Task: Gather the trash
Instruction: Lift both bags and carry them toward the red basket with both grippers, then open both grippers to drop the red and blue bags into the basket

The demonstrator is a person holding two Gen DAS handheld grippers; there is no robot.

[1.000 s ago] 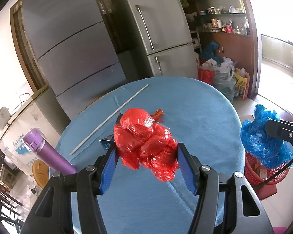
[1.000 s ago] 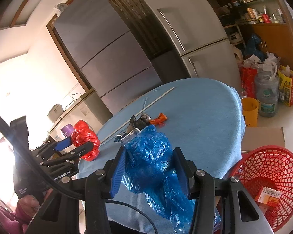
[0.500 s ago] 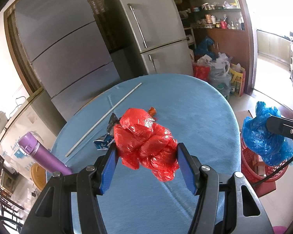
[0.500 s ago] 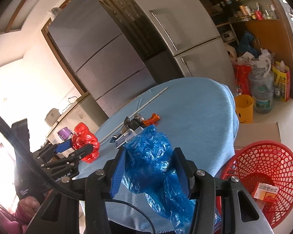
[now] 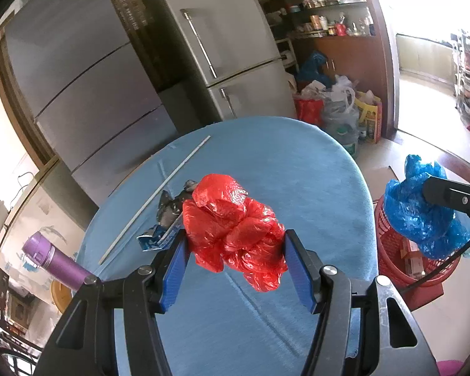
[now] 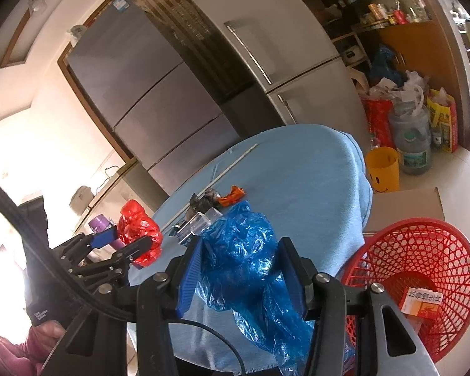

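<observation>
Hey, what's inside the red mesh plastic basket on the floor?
The red mesh plastic basket holds an orange-and-white printed carton against its lower wall. The near part of its bottom is hidden behind the right tongs and their crumpled blue plastic bag.

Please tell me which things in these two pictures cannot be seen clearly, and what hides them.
- Small scraps, left wrist view: partly hidden behind the red bag.
- Red basket, left wrist view: mostly covered by the blue bag.
- Carton in the basket, right wrist view: print too small to read.
- Purple bottle, right wrist view: mostly hidden by the left gripper.
</observation>
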